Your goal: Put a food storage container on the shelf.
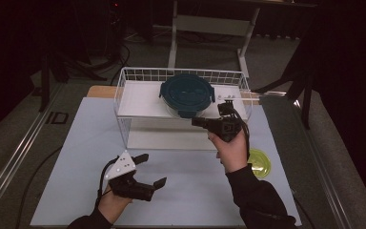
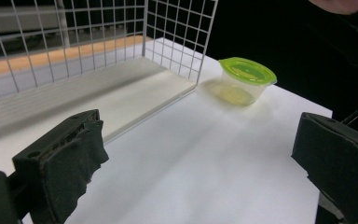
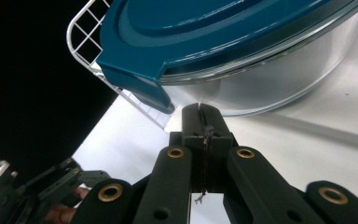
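On the white tabletop (image 1: 186, 191), toward its far edge, stands a white wire basket (image 1: 124, 95) with a raised shelf. A round clear container with a dark teal lid (image 1: 187, 93) sits on that shelf, right of the middle. Dark surroundings swallow most detail beyond the table.

Your right gripper (image 1: 198, 122) is raised at the basket's open near side, its tip just below the container's near rim. In the right gripper view its jaws are pressed together with nothing between them, and the tip (image 3: 200, 109) sits right by the container's glass wall (image 3: 270, 79), under a latch tab of the lid; you cannot tell whether it touches. The container is cut off by the top and right edges of that view.

Your left gripper (image 1: 152, 169) hovers near the table's near edge, left of centre, jaws spread wide and empty. In the left gripper view both pads are partly cut off by the frame.

A small clear tub with a lime-green lid (image 2: 247, 79) stands near the table's right edge, just outside the basket's corner. From above, your right forearm hides part of it (image 1: 261, 163).
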